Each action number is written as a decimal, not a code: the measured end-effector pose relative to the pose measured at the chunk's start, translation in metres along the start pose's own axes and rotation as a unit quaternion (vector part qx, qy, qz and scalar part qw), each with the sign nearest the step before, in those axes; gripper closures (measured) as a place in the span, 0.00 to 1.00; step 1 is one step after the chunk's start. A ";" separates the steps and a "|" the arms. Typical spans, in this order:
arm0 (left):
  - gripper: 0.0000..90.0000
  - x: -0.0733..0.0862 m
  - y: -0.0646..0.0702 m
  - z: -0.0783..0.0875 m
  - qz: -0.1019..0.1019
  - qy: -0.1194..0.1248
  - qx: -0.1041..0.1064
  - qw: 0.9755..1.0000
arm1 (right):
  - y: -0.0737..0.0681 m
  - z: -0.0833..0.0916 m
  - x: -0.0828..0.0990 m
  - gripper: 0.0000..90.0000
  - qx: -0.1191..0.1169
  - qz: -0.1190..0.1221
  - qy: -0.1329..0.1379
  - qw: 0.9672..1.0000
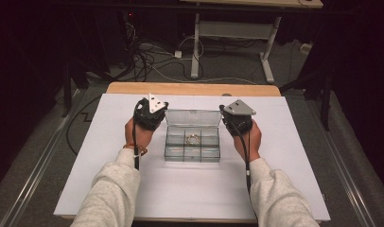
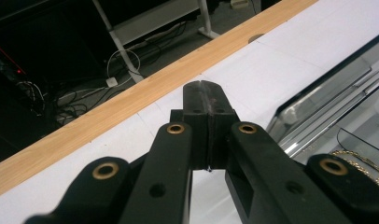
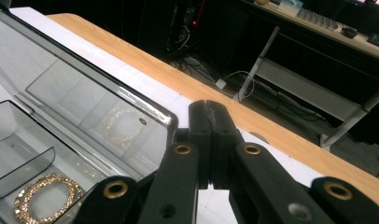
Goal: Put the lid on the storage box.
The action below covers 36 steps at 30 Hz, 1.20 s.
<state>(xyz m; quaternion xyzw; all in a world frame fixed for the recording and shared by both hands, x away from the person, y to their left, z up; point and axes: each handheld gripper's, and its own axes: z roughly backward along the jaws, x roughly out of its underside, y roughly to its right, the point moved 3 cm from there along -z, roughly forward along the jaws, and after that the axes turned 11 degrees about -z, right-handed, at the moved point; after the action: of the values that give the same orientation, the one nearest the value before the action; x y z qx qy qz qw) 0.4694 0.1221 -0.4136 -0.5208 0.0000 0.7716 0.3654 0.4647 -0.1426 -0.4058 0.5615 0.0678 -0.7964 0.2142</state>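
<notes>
A clear plastic box is sitting open in the middle of the white tabletop, its lid standing up at the far side. A gold chain bracelet is lying coiled in the middle compartment; in the right gripper view it is resting flat on the compartment floor, mirrored faintly in the lid.

The left hand-held gripper is hovering just beside the box's left far corner, its jaws pressed together on nothing. The right hand-held gripper is hovering just beside the right far corner, jaws likewise closed and empty.

Judging from this, the work is sitting at its opening step, with both tools flanking the box and nothing grasped yet. The next move is probably calling for one gripper to spread its jaws, either over the bracelet or at the lid's edge, while the other is steadying the box.
</notes>
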 end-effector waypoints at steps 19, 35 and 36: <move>0.97 0.007 0.008 0.005 0.020 0.017 -0.003 1.000 | -0.005 0.005 0.011 1.00 0.003 -0.005 0.002 1.000; 0.97 0.014 0.016 0.010 -0.001 0.017 -0.009 1.000 | -0.009 0.012 0.022 1.00 -0.008 -0.011 0.012 1.000; 0.97 0.015 0.016 0.009 -0.002 0.017 -0.010 1.000 | -0.010 0.013 0.023 1.00 -0.008 -0.012 0.012 1.000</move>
<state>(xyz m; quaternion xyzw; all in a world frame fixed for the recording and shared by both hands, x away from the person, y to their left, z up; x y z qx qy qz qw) 0.4498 0.1220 -0.4274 -0.5375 -0.0021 0.7618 0.3616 0.4434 -0.1444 -0.4234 0.5684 0.0832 -0.7915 0.2086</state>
